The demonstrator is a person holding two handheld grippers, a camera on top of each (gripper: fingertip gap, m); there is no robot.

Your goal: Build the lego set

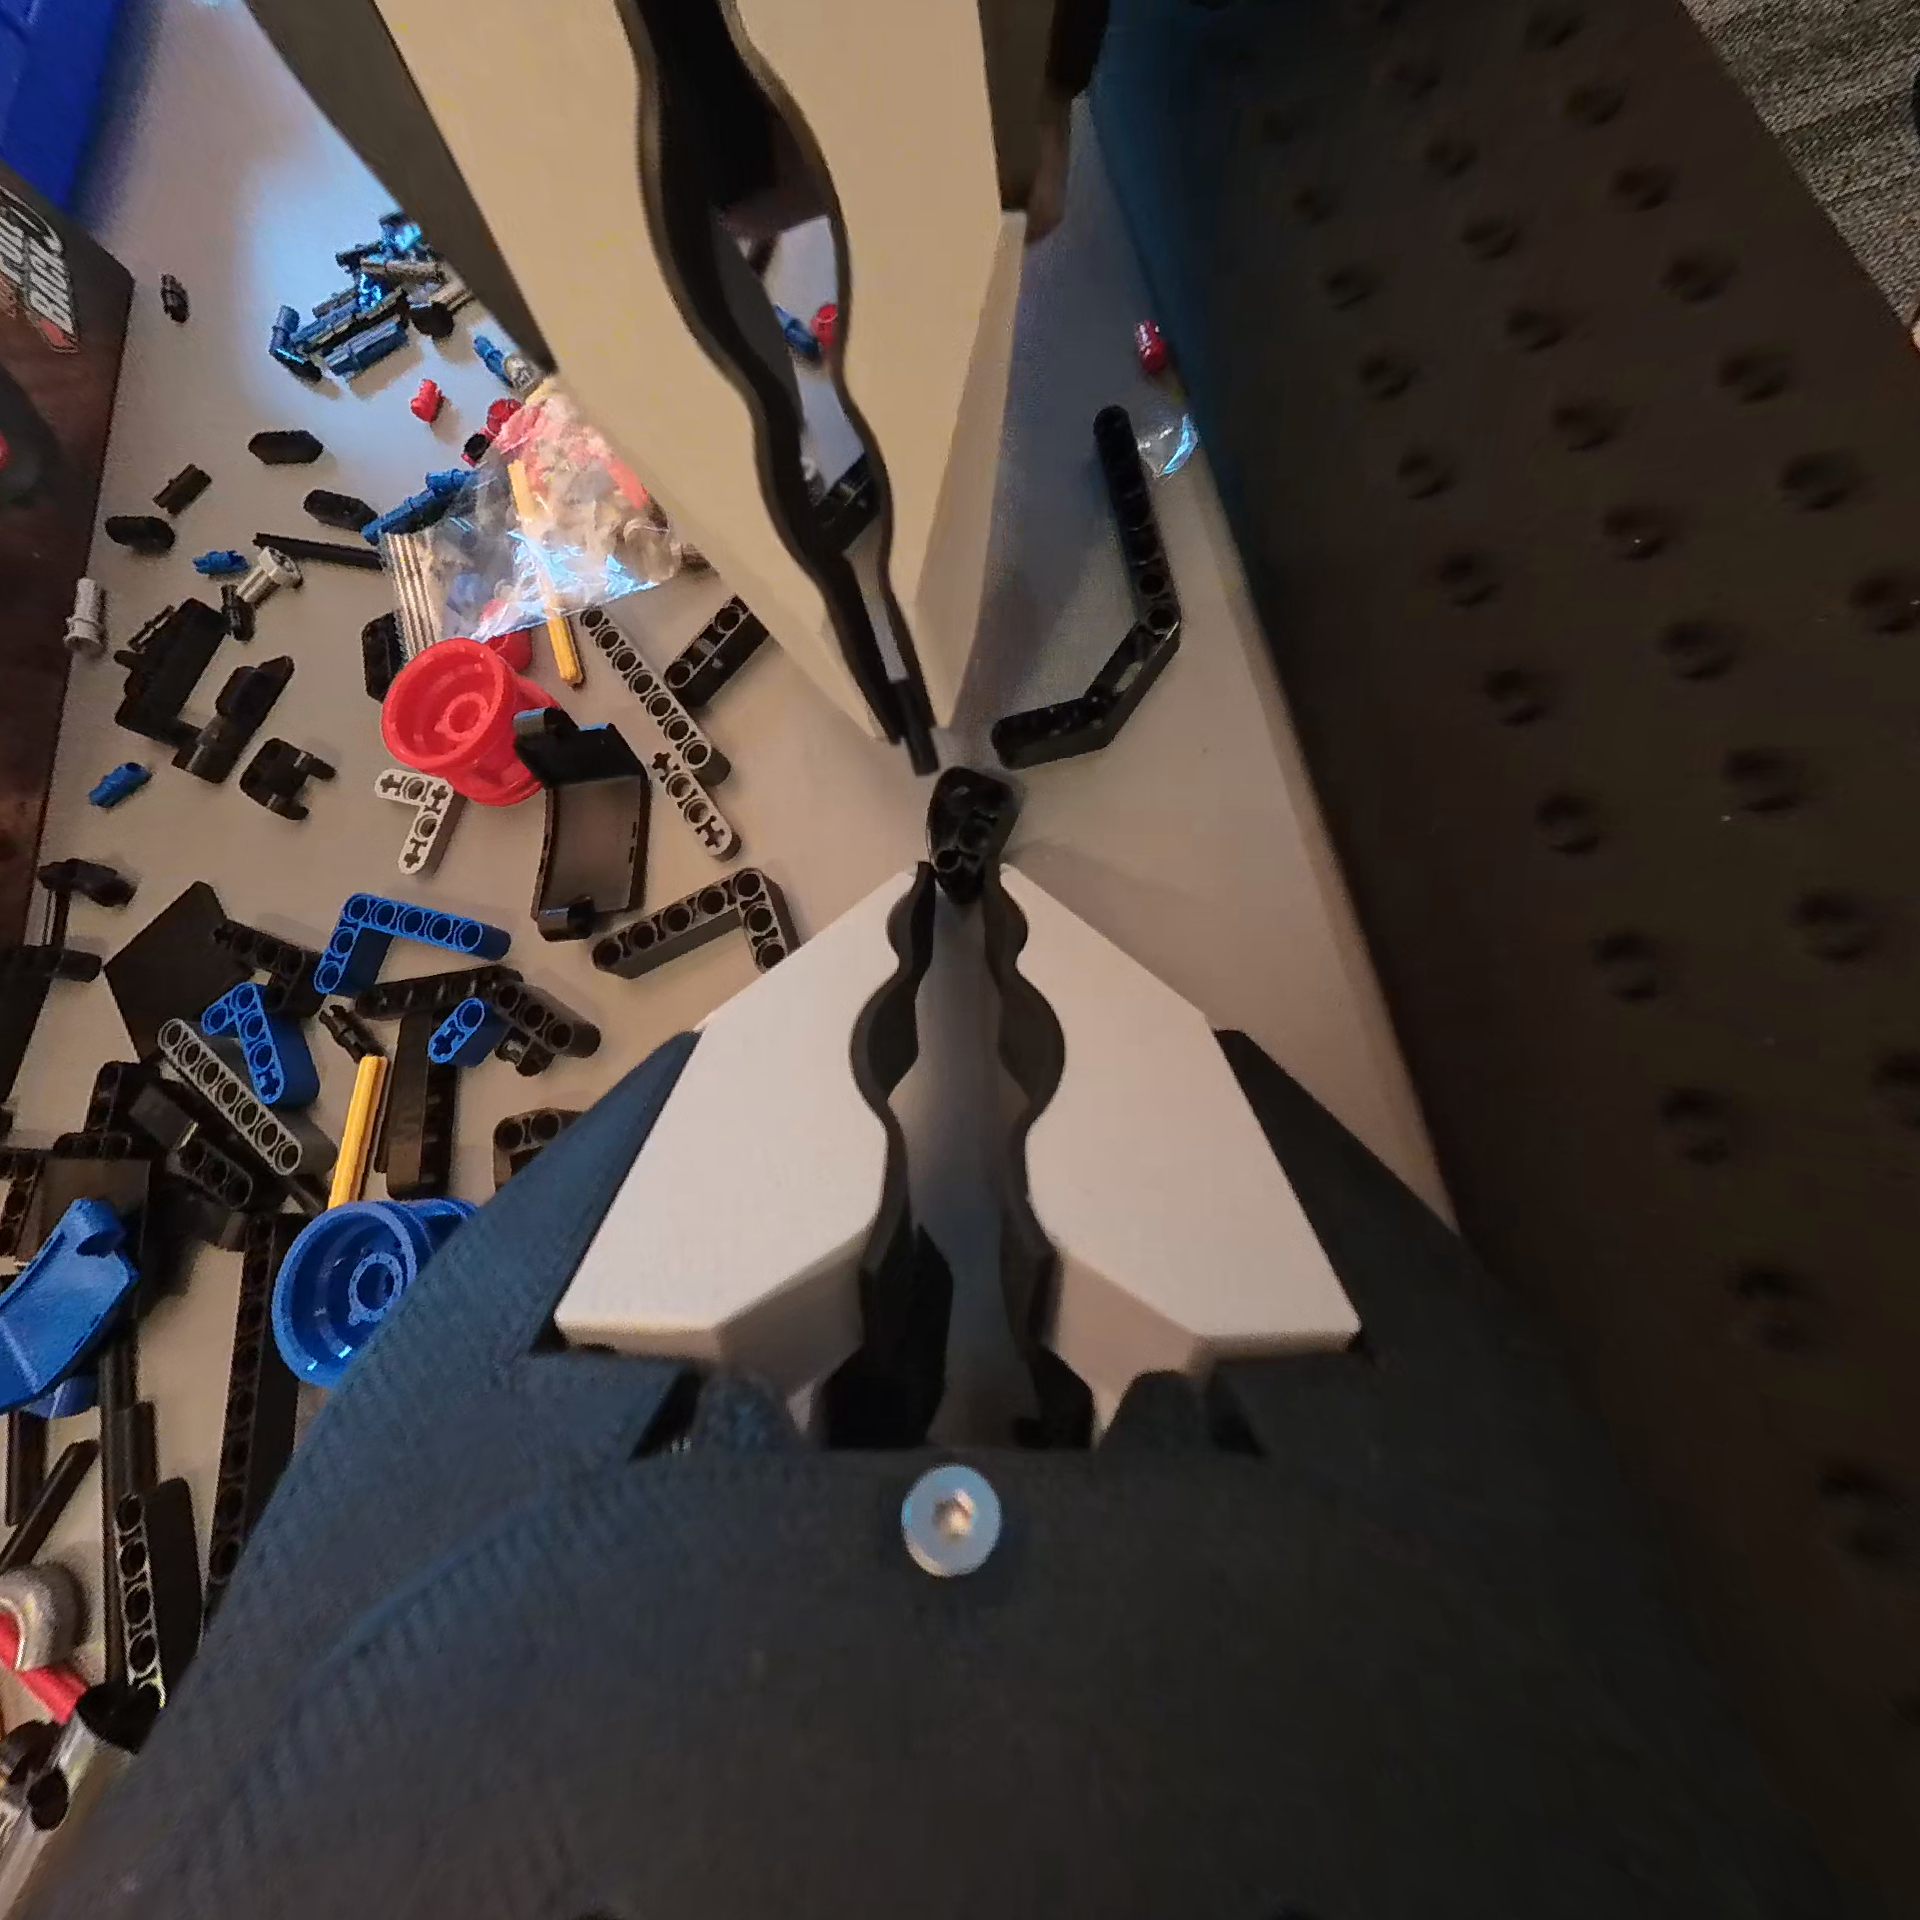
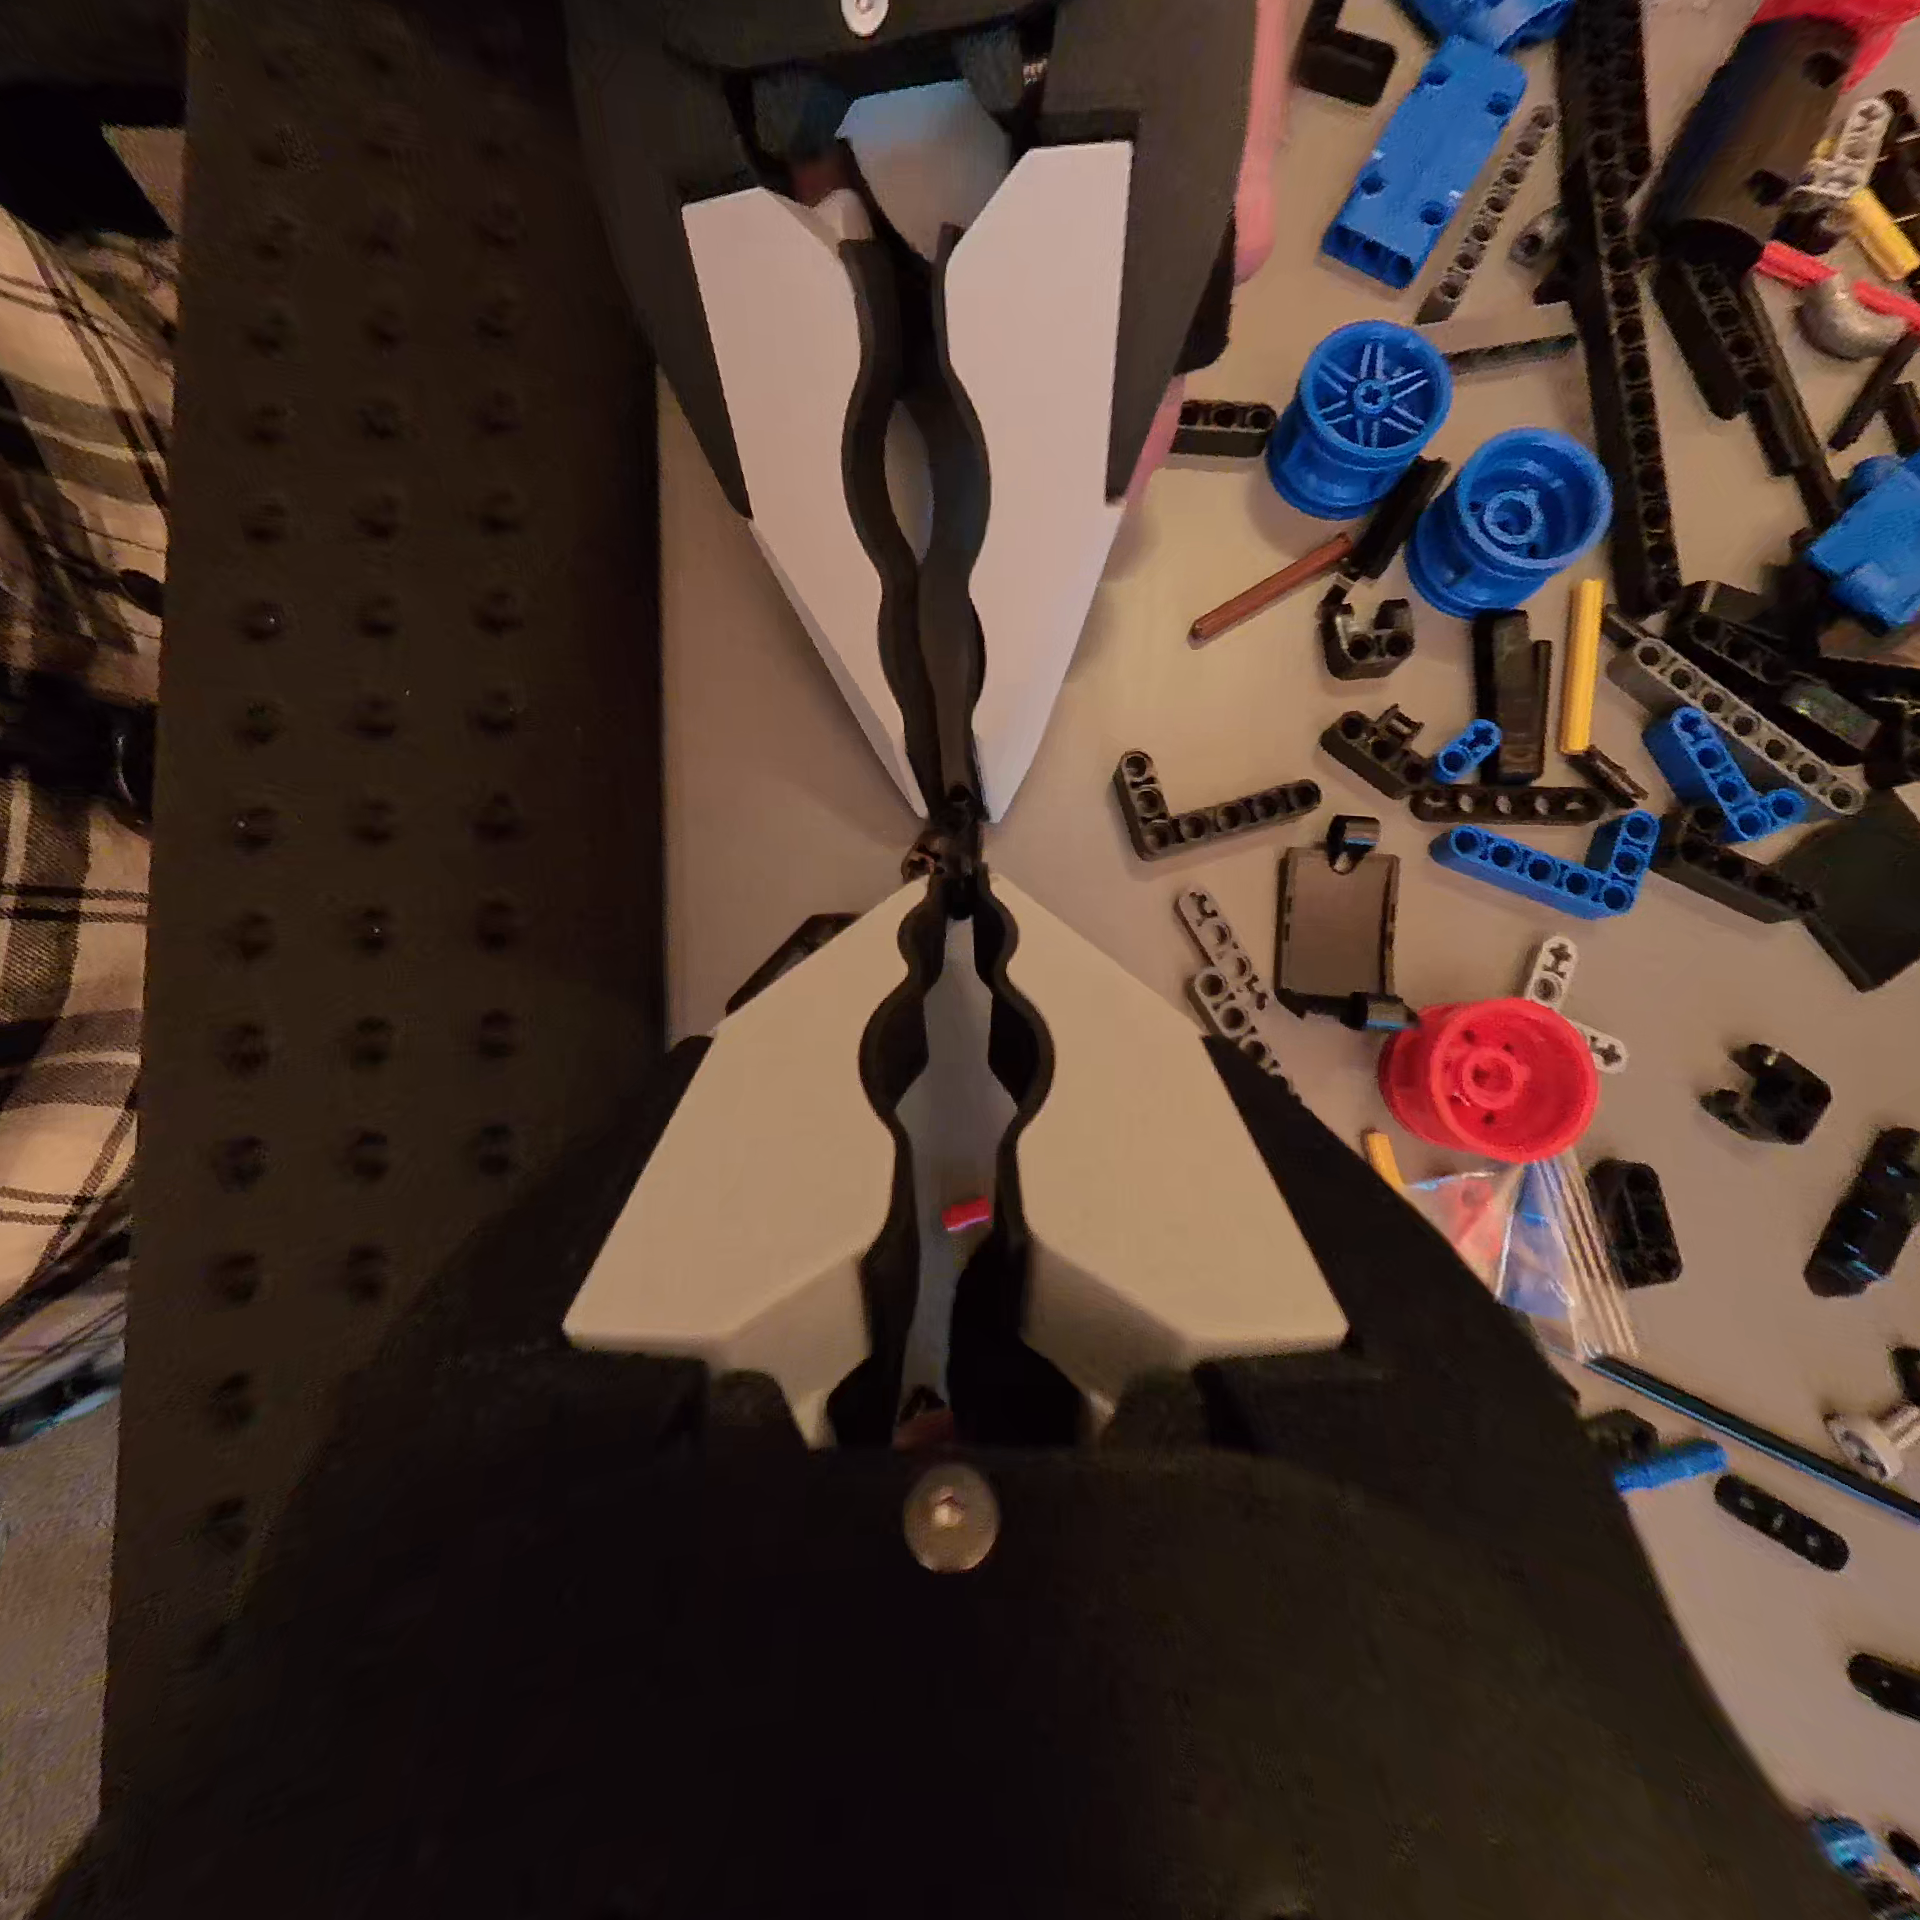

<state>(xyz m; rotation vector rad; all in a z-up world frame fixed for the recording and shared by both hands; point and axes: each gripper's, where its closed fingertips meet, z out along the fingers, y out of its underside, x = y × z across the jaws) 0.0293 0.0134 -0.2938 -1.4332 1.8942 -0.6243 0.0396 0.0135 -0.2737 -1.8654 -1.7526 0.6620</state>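
My left gripper is shut on a small black Lego connector that sticks out past its tips, above the grey table. My right gripper comes in from the top of the left wrist view, shut on a thin black piece whose end meets the connector. In the right wrist view my right gripper and the left gripper stand tip to tip, with the small black parts pressed together between them. How the two parts join is hidden by the fingertips.
A black studded board runs along one side, also in the right wrist view. Loose parts cover the table: a black bent beam, a red wheel hub, blue wheel hubs, a plastic bag, several beams. Only a small space, under 4 cm, lies between the two pairs of fingers. It is some 10 centimetres from my right tips to the red wheel hub. Seen from the right wrist view as well.
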